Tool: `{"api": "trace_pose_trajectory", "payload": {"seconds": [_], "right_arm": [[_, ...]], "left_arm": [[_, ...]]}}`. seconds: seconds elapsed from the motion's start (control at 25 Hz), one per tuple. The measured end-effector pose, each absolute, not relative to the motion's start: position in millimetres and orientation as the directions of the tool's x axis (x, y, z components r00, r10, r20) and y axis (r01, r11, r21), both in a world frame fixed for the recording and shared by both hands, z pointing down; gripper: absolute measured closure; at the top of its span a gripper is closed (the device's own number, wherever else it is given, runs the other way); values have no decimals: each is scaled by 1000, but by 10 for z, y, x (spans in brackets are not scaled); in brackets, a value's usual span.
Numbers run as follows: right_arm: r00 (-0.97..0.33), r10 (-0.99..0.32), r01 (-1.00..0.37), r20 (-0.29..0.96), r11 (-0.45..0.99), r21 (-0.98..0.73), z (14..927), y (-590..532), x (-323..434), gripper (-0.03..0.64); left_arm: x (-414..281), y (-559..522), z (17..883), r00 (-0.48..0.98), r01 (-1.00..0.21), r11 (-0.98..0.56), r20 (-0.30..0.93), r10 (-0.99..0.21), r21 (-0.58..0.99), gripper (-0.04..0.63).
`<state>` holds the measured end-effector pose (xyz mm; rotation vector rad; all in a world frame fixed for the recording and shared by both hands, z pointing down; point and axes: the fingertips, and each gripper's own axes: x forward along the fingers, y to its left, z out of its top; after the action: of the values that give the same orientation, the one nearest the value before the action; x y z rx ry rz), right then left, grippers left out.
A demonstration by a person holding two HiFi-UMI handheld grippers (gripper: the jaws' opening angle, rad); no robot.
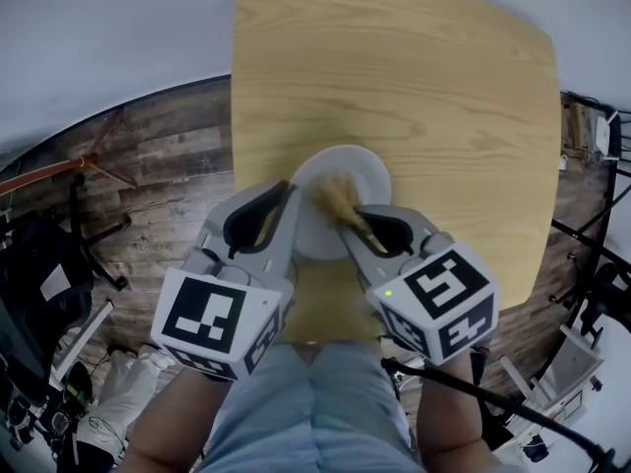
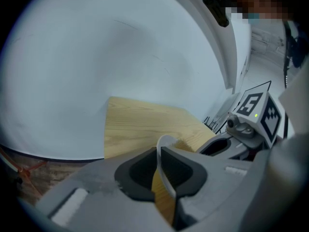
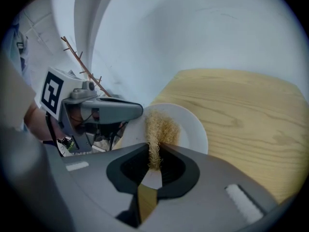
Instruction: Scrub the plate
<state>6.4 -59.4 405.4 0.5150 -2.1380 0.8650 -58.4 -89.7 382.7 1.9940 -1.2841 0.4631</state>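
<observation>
A white plate (image 1: 360,177) is near the front edge of the wooden table (image 1: 414,87). My left gripper (image 1: 293,191) is shut on the plate's left rim. In the left gripper view the rim (image 2: 164,179) runs edge-on between the jaws. My right gripper (image 1: 348,216) is shut on a tan fibrous scrubber (image 1: 337,199), whose tuft rests on the plate's face. In the right gripper view the scrubber (image 3: 159,129) sticks out of the jaws onto the plate (image 3: 193,132), with the left gripper (image 3: 104,111) just beyond it.
The table's front edge lies just under both grippers, with the person's legs (image 1: 306,402) below. Dark plank floor (image 1: 158,156) surrounds the table. Black gear and cables (image 1: 39,264) sit at the left, stands and clutter (image 1: 582,363) at the right.
</observation>
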Motion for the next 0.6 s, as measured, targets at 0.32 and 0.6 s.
{"api": "trace_pose_trajectory", "payload": {"seconds": [0.32, 0.6], "right_arm": [[-572, -62, -636, 818, 664, -394, 4154, -408, 278, 577], [-631, 41, -539, 775, 695, -476, 4081, 21, -64, 577]], "left_arm": [[-576, -853, 3838, 447, -891, -255, 627, -638, 375, 545], [-613, -874, 3885, 440, -895, -256, 634, -636, 365, 546]]}}
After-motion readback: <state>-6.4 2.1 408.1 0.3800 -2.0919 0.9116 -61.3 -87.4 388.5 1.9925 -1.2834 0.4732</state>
